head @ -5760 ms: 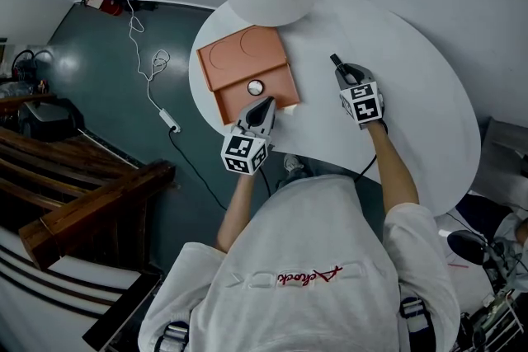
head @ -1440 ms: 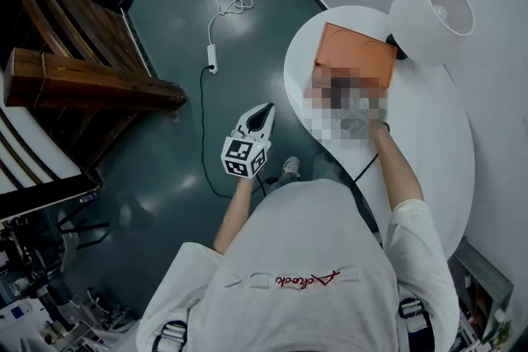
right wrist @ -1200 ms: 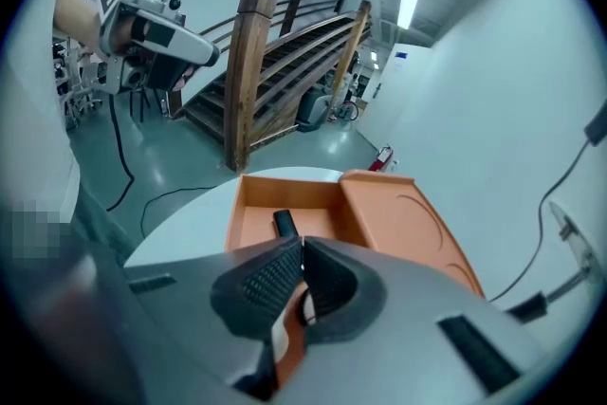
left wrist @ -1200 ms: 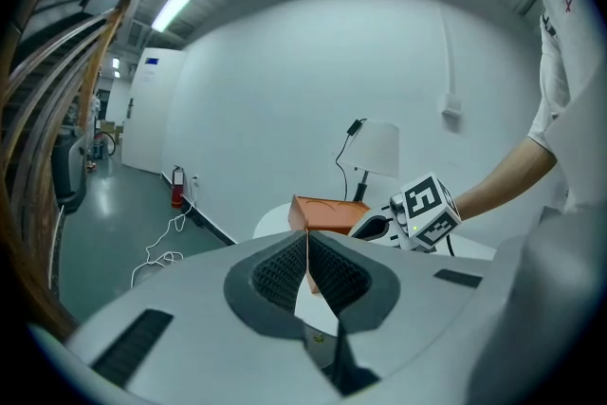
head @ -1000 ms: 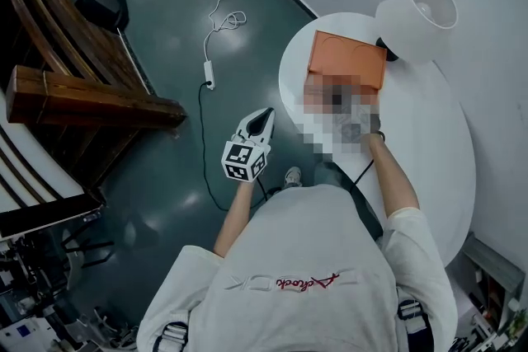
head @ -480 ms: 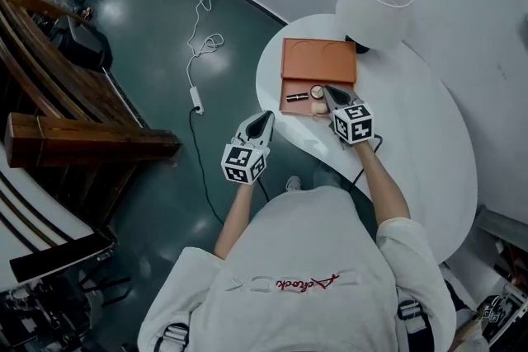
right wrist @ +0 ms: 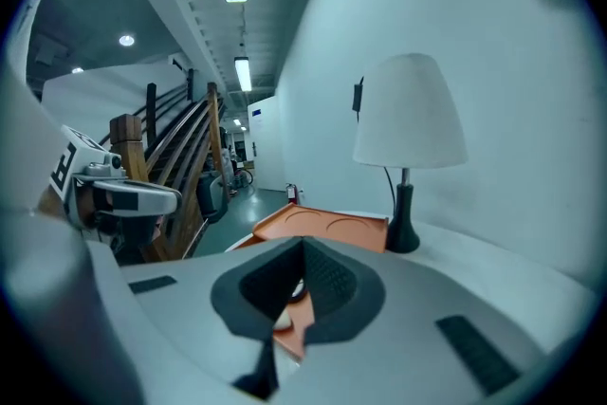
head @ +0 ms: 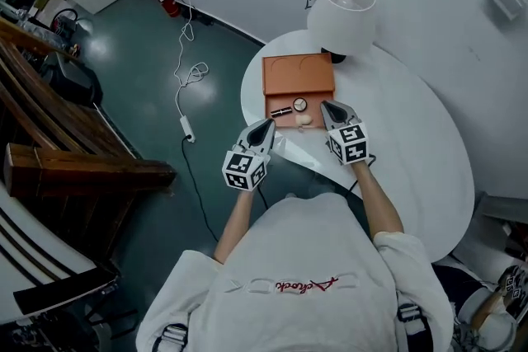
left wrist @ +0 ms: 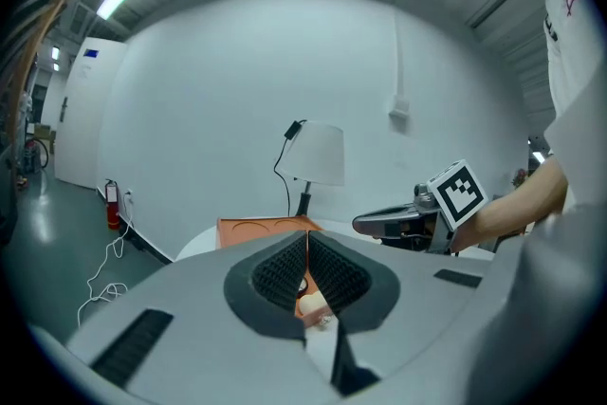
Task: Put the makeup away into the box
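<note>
Shirt: a pale grey short-sleeved T-shirt (head: pixel 307 260), with red script lettering (head: pixel 307 284) and a faint grey outline mark across the back.
Straps: dark straps with pale buckles (head: pixel 172 335) low at both sides.
Left gripper (head: pixel 267 125): a pale grey tapered shell with a dark tip.
Right gripper (head: pixel 327 106): the same grey shell.
Marker cubes: a white cube (head: pixel 246 169) with black square patterns behind each shell.
Pads (left wrist: pixel 277 272): black and ribbed, set in a dark grey surround, with black slots on the shell beside them.

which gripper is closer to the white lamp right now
Right. The right gripper is at the right front corner of the orange box, just short of the lamp; the left gripper is off the box's left front corner, farther away.
</note>
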{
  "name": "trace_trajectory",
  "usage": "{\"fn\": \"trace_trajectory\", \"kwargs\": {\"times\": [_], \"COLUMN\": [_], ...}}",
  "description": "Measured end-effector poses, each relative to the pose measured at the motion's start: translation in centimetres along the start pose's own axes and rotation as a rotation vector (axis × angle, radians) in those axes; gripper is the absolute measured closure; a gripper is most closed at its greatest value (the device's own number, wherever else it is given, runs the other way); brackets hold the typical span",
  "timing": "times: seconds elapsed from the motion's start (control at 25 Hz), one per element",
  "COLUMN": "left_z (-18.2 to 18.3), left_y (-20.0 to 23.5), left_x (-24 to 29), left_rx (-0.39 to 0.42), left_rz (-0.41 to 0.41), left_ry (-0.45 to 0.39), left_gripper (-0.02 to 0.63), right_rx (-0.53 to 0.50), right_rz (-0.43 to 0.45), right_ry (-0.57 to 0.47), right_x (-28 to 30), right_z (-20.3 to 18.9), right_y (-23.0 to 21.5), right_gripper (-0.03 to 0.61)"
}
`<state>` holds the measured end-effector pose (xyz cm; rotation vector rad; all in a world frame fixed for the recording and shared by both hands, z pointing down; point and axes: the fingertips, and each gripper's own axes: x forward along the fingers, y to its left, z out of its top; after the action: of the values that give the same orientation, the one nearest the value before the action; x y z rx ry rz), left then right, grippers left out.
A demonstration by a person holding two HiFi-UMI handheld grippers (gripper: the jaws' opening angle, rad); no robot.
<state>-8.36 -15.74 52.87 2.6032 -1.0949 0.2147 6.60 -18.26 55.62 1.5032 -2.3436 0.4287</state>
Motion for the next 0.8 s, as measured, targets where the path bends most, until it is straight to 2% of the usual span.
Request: {"fn": "trace_trajectory", "kwargs": {"times": [0.4, 0.8], "left_z": [-0.2, -2.1], "left_y": [-3.4, -5.9], "left_x": [-1.3, -4.5], "left_rx": [0.027, 0.022], "left_rz": [-0.111, -0.153], "left_ry": [-0.008, -0.002], "left_gripper": [0.598, 0.598], "right_rx": [0.05, 0.081], "right_rz": [-0.127, -0.214], "right_ry": [-0.059, -0.068], "right_x": [-6.7, -11.4], "right_z": [-0.8, -3.1], "right_y": [1.7, 3.9], "right_gripper": [0.558, 0.56]}}
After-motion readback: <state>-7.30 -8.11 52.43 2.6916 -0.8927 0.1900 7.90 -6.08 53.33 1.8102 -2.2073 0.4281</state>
